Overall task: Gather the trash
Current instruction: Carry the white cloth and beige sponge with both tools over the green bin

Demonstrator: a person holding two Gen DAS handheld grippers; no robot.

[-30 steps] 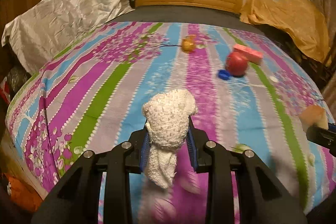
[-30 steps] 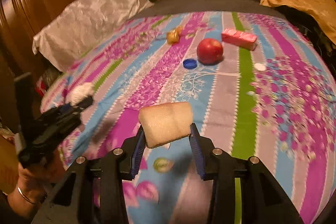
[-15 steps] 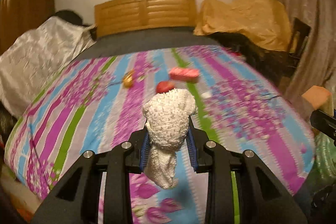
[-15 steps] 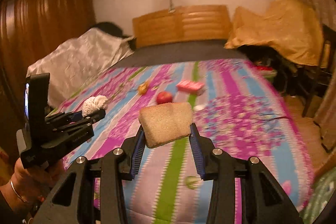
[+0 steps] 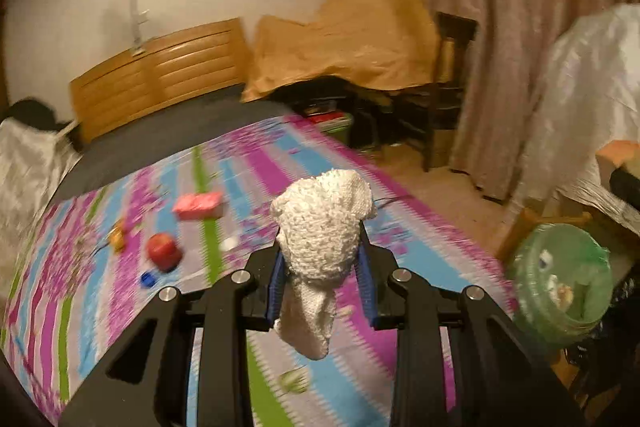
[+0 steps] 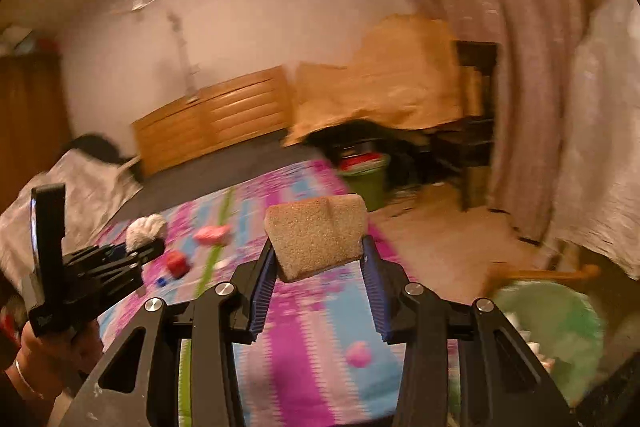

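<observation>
**Both grippers carrying trash beside the bed**

The left gripper [image 5: 322,287] is clamping a white knitted cloth wad [image 5: 320,239] between its blue pads. The wad is standing roughly upright — bulbous end up and pointing away from the camera, narrow tail hanging down past the jaws, long axis running along the fingers. It is hovering over the near part of the striped bedspread [image 5: 248,167].

The right gripper [image 6: 320,267] is gripping a tan sponge block [image 6: 318,237], its jaws pressing on the block's two short ends. The block's long axis is lying crosswise, from pad to pad, with its broad face tilting back toward the camera. It too is hanging above the bedspread's near edge.

Farther up the bedspread, toward the wooden headboard [image 5: 160,75], a red apple [image 5: 162,251], a pink packet [image 5: 198,205], a blue bottle cap [image 5: 147,279] and a small yellow-orange item [image 5: 117,237] are lying — all blurred.

Off the bedspread's right side, on the floor, a green-lined bin [image 5: 560,279] is sitting with scraps inside. In the right wrist view a hand [image 6: 52,355] is holding the left gripper's handle.
</observation>
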